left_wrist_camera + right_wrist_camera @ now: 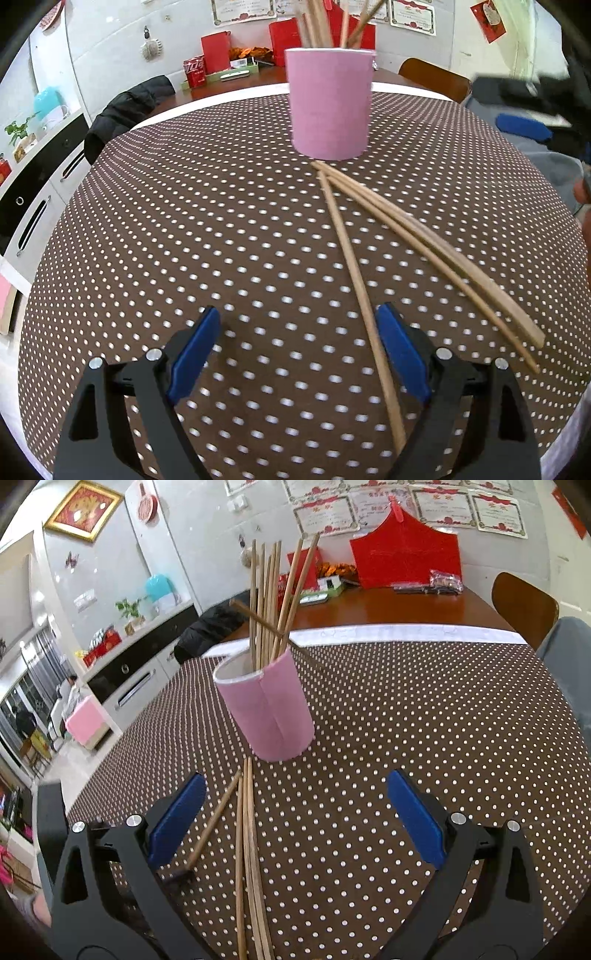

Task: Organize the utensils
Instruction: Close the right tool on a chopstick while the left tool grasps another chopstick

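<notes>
A pink cup (328, 107) stands on the brown dotted tablecloth (184, 229) with several wooden chopsticks (317, 22) upright in it. Loose chopsticks (417, 240) lie fanned out from the cup's base. One loose chopstick (365, 314) runs between my left gripper's fingers, close to the right pad. My left gripper (298, 317) is open just above the cloth. In the right wrist view the cup (269, 709) is ahead. The loose chopsticks (247, 830) lie between the fingers of my right gripper (295, 786), nearer its left pad. That gripper is open and touches none of them.
Behind the cloth is a wooden table (406, 609) with red boxes (406, 557). A brown chair back (524, 605) stands at the far right and a black jacket (125, 110) hangs at the far left. White cabinets (33, 206) line the left wall.
</notes>
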Demonstrator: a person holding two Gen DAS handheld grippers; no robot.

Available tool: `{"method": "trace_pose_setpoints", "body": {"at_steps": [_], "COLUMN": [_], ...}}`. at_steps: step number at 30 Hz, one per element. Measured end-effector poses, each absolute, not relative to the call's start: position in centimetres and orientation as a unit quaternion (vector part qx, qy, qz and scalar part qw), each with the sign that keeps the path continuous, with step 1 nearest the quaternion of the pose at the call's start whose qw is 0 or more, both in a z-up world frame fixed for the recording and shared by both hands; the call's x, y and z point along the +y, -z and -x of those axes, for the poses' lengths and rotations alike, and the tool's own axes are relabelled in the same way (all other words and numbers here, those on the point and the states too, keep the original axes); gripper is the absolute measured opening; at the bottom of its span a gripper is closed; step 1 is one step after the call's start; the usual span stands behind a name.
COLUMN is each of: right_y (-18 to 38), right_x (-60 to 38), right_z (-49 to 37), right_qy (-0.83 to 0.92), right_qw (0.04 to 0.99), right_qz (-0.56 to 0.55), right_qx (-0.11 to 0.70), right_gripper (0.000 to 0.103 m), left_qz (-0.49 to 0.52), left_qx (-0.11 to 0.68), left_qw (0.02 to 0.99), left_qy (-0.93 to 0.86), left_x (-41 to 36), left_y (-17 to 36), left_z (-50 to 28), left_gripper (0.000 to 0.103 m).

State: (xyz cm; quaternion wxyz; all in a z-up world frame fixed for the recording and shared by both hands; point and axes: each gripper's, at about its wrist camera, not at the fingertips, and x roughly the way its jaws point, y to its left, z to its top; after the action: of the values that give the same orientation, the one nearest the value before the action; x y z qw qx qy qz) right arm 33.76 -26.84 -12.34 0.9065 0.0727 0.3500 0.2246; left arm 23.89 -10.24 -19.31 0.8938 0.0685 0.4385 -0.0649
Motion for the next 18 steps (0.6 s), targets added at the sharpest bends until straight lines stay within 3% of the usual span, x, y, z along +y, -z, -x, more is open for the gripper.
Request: {"method": "trace_pose_setpoints", "body": {"at_steps": [18], "right_y": [16.3], "right_x": [-25.5], "right_z": [-33.2], "right_qy": [-0.228], "right_qw": [0.860], "right_qz": [0.004], "right_qx": [0.456], "right_gripper": [0.097], "left_qz": [-0.064], "left_qx": [0.436], "left_qw": [0.891], "left_qy": [0.107], "left_x": [-4.9], "left_y": [20.0], "left_z": [-26.6], "left_gripper": [0.085]}}
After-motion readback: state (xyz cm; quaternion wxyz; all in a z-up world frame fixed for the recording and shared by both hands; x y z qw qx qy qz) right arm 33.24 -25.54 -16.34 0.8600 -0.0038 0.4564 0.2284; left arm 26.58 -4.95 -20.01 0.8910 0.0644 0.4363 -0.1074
